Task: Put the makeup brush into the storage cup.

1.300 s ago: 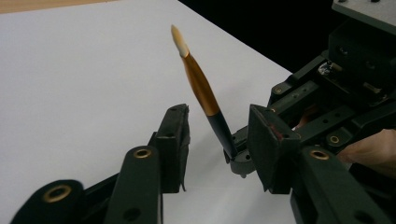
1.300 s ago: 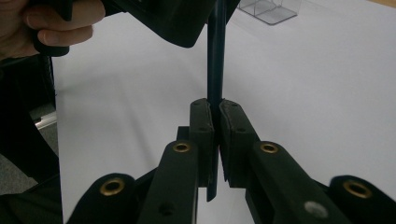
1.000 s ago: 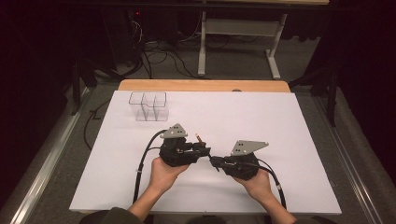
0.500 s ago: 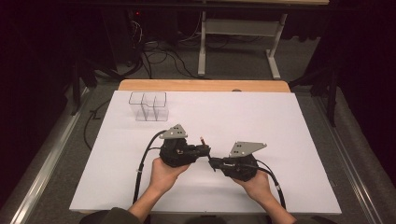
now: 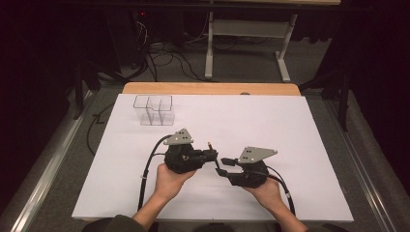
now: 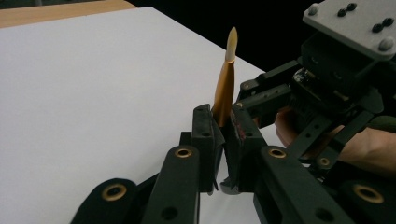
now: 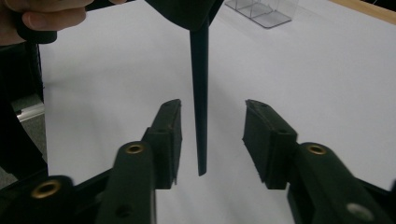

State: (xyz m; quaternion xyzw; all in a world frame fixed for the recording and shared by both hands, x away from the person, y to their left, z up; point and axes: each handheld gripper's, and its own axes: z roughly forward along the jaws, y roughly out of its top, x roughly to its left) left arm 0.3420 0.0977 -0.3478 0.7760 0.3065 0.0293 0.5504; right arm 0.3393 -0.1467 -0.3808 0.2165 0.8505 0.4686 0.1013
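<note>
Left gripper (image 5: 209, 155) sits low-centre on the white table sheet (image 5: 270, 121), jaws clenched on a thin paintbrush (image 6: 225, 88). The left gripper view shows the brush's orange-brown part rising from between the pads to a pale pointed tip at about 12 o'clock; the stretch between the pads is hidden. In the high view the brush (image 5: 211, 145) is only a tiny sliver at the jaw tips, hard to make out.

Right gripper (image 5: 225, 163) lies just at 4 o'clock of the left one, tips nearly meeting. Its jaws have just been opening and now stand released. In the right gripper view the brush's dark tapered handle (image 7: 200, 93) hangs down between the two pads, clear of both, with a gap on each side. Its upper end is covered by the left gripper's dark body at the top edge, and the fingers (image 7: 44, 18) of the left hand are cut off at the top left corner.

A clear plastic divided organiser (image 5: 153, 109) stands at 11 o'clock from the grippers, well apart, near the sheet's far left corner. In the right gripper view it (image 7: 261, 10) is cropped by the top edge.

There is open sheet all round: wide bare room at 1 to 3 o'clock, less towards the near edge, where the forearms come in. A wooden table edge (image 5: 208, 88) shows past the sheet's far side. Beyond it the floor is dark, and the cables there are hard to read.
</note>
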